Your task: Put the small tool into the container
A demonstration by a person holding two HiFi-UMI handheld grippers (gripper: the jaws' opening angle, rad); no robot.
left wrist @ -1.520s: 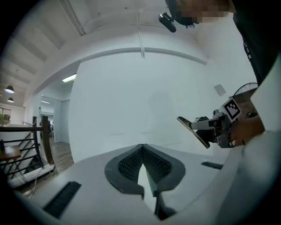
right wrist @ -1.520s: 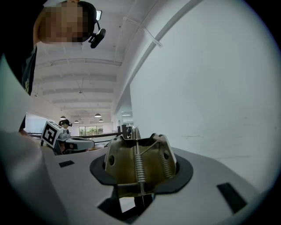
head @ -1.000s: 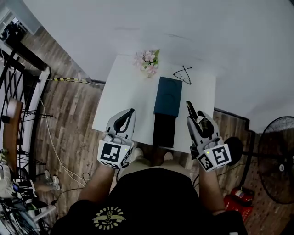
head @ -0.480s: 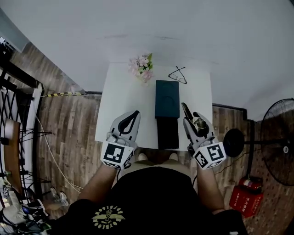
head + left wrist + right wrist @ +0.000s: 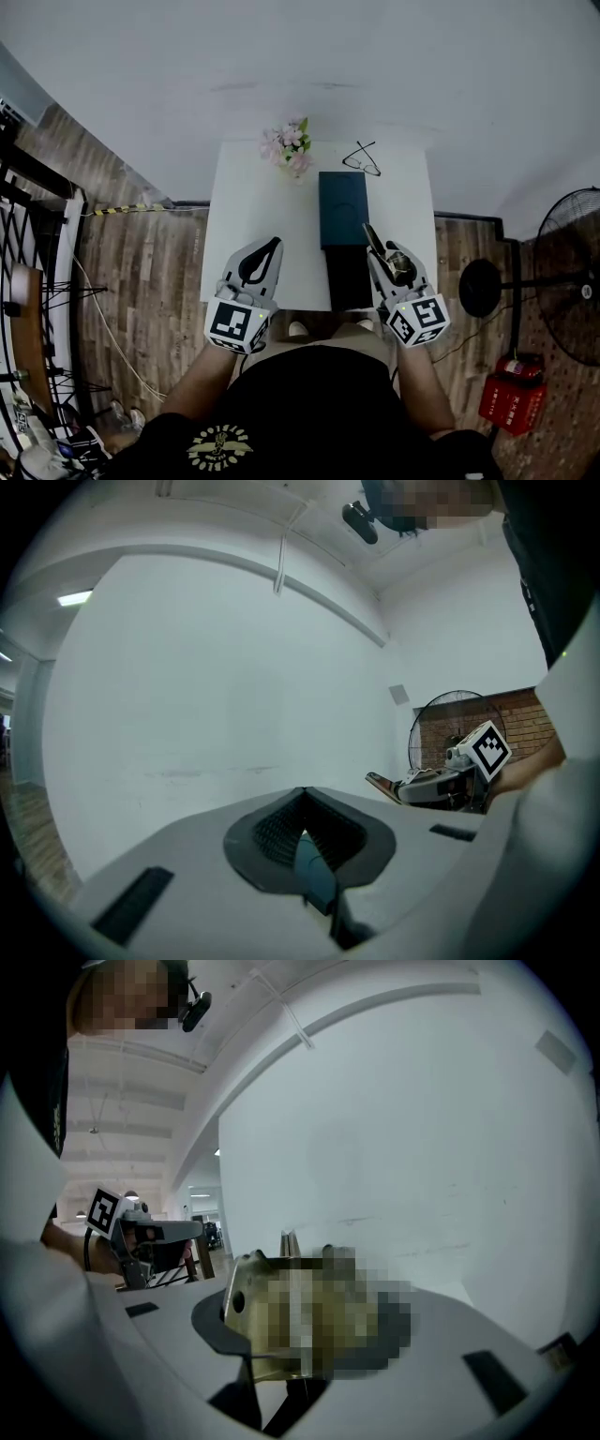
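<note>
The right gripper [image 5: 373,240] is clamped on the small tool [image 5: 246,1316], a brass-coloured metal piece held over the near edge of the white table [image 5: 253,216], just beside the dark container [image 5: 342,206]. The tool looks stiff, smooth and heavy for its size, so it may slip. A firm hold across its flat sides seems safest. The left gripper [image 5: 267,251] has its jaws together and holds nothing.

a white tabletop [image 5: 253,216] stood against a pale wall [image 5: 375,56]. wood-plank floor [image 5: 141,281] lay around it, a black standing fan [image 5: 562,281] at the right.
</note>
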